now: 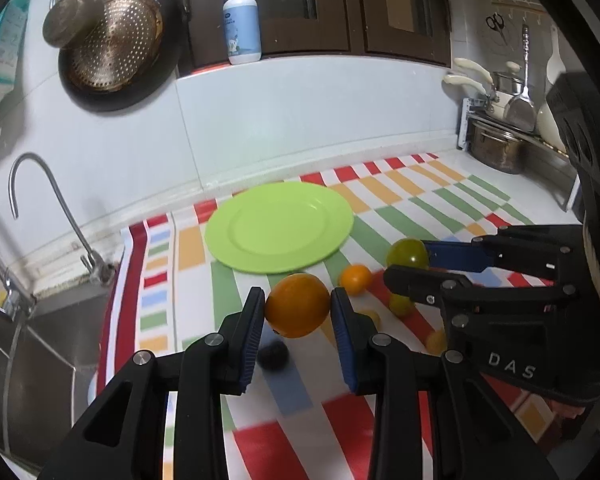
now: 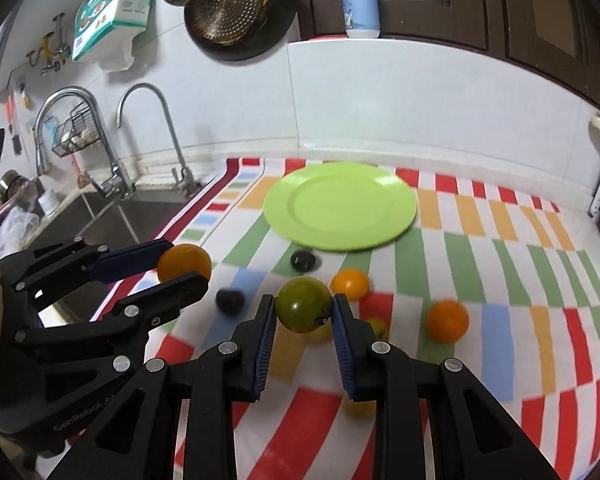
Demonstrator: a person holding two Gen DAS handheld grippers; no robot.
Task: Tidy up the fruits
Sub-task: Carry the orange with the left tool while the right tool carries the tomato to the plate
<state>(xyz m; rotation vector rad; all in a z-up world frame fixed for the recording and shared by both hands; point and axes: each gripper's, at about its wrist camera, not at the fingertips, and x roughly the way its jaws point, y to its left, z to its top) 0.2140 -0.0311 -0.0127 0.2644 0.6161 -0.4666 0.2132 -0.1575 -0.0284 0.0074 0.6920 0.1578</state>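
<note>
Left wrist view: left gripper [image 1: 297,308] closed on a round, glossy orange fruit [image 1: 297,305], jaws narrow and pressing its two sides, carried clear above the striped red, green, orange and white cloth on the table [image 1: 204,248]. Right wrist view: right gripper [image 2: 304,312] closed likewise on a round, dull green tomato-like fruit [image 2: 303,309], small dark stem scar showing low on its right side. Beyond both, a flat lime-green plastic plate [image 1: 278,227], bare, probably the destination. Loose below: a small orange fruit [image 2: 350,283], a larger orange one [image 2: 447,321] well to the right, two dark round fruits [image 2: 303,260] [image 2: 229,301], some small yellow ones half hidden under the jaws. Risks, as judgement: smooth round skins held only at two narrow contact strips, so a slip or roll out on any tilt or jolt; too hard a squeeze likely to bruise the green fruit; both grippers close side by side, so a clash on the way to the plate; a shallow rim, so rolling off on release. No real long axis on either fruit, both near-spherical; green fruit's stem end pointing down and to the right, orange fruit's stem end not discernible.
</note>
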